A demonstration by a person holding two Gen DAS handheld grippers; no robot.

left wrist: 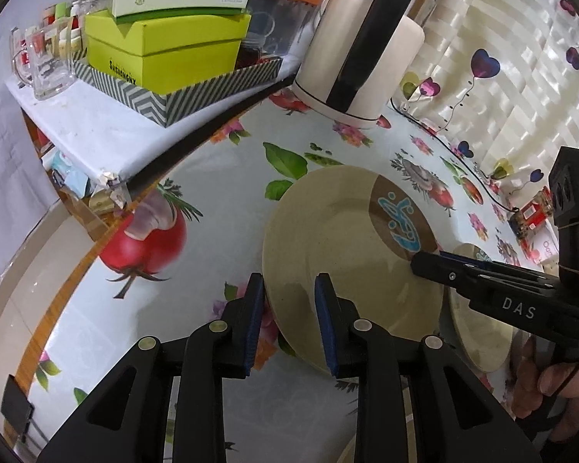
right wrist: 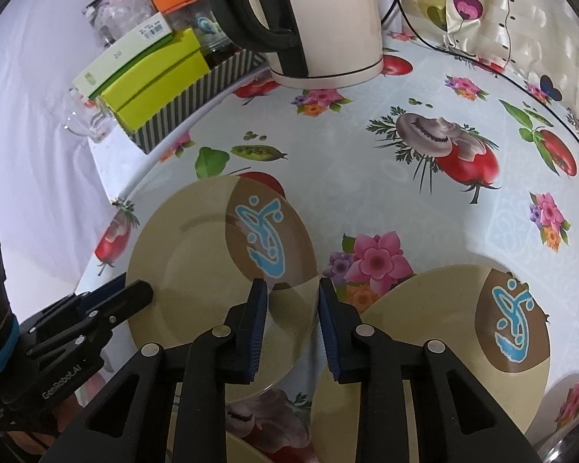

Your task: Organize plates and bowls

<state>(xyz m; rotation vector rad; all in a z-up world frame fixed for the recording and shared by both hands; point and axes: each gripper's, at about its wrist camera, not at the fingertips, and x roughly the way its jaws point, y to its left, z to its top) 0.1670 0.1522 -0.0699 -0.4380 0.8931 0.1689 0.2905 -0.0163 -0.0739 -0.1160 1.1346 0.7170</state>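
Observation:
A beige plate [left wrist: 328, 231] [right wrist: 197, 254] with a brown patch and a blue figure sits tilted over the flowered tablecloth. My right gripper [right wrist: 291, 308] [left wrist: 419, 262] is shut on its right rim, one finger on the face and the other outside the edge. My left gripper [left wrist: 289, 308] [right wrist: 131, 291] straddles the opposite rim with its jaws open, and a thin gap shows at the outer pad. A second matching plate [right wrist: 424, 347] [left wrist: 478, 332] lies on the table just right of the first, close to its rim.
A cream kettle [left wrist: 363, 50] [right wrist: 320, 19] with a black handle stands at the back. A striped tray of yellow-green boxes [left wrist: 162, 50] [right wrist: 154, 88] and glass mugs [left wrist: 46, 65] fill a side shelf on the left. A hand [left wrist: 540, 386] holds the right gripper.

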